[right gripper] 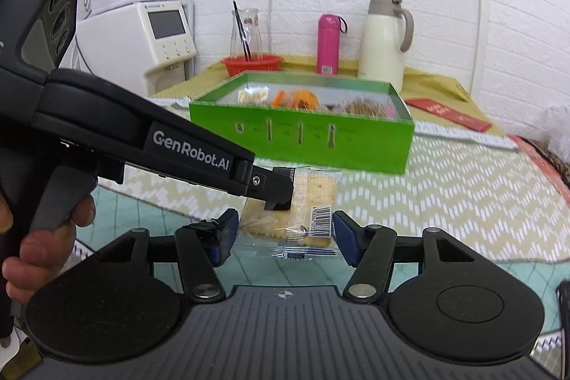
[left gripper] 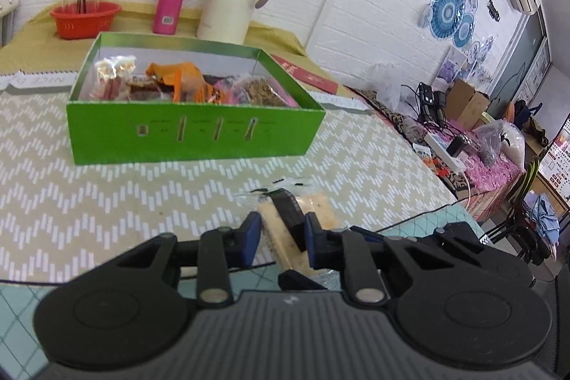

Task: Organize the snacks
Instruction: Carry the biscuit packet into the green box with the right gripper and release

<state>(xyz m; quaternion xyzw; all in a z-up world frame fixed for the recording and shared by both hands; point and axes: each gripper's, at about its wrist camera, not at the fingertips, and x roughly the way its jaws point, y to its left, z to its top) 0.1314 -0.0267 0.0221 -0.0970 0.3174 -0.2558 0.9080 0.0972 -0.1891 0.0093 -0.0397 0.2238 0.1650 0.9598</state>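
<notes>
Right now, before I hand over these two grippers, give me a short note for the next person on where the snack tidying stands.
Left gripper: fingers narrowed around the cracker packet; I can't tell if it is truly clamped.
Right gripper: open, one finger on either side of the same packet.
Green box: on the patterned cloth behind the packet, with several wrapped snacks inside.
Done: those snacks are boxed.
Left: the cracker packet is outside the box, in front of it; it probably goes in next.
</notes>
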